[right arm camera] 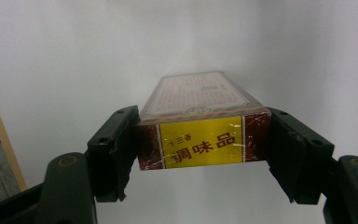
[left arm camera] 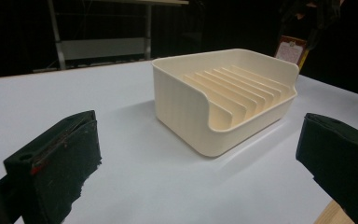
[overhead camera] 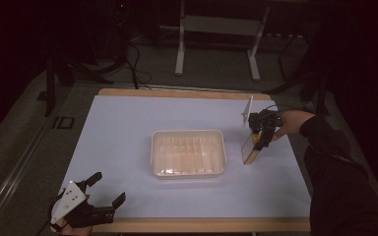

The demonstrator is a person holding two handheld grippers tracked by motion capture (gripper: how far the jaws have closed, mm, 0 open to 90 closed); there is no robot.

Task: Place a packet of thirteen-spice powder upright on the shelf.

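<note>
Right hand-held gripper [right arm camera: 200, 140]: jaws closed onto the end of a flat rectangular box with a yellow label panel and dark red-brown cellophane-wrapped sides [right arm camera: 200, 135]. Both pads press the box's narrow side faces; the long body runs away from the hand-held gripper, its printed pale face on top in the right gripper view. In the high view the box [overhead camera: 249, 150] hangs below and ahead of the right hand-held gripper [overhead camera: 259, 142], tilted, its far end at or very near the white surface [overhead camera: 128, 123]; I cannot tell whether it touches.

Left hand-held gripper [overhead camera: 109, 189]: jaws spread wide, nothing between them, resting near the front edge of the surface.

Cream plastic tray with a row of upright divider slots [overhead camera: 188, 152] lies just beside the held box, on the side toward the left hand-held gripper; from that one it sits ahead, well apart [left arm camera: 223, 100].

Judgement: step in hand is lifting the box for slotting into the tray.

Notes for doing it well:
- Grip is at one end only, so the long box can swing; lift slowly.
- Cellophane looks slick; keep the pads firm.
- Align the thin edge parallel with the dividers before lowering.
- Lower the free end into one slot, then release.
- Left hand-held gripper could brace the tray if it slides.
</note>
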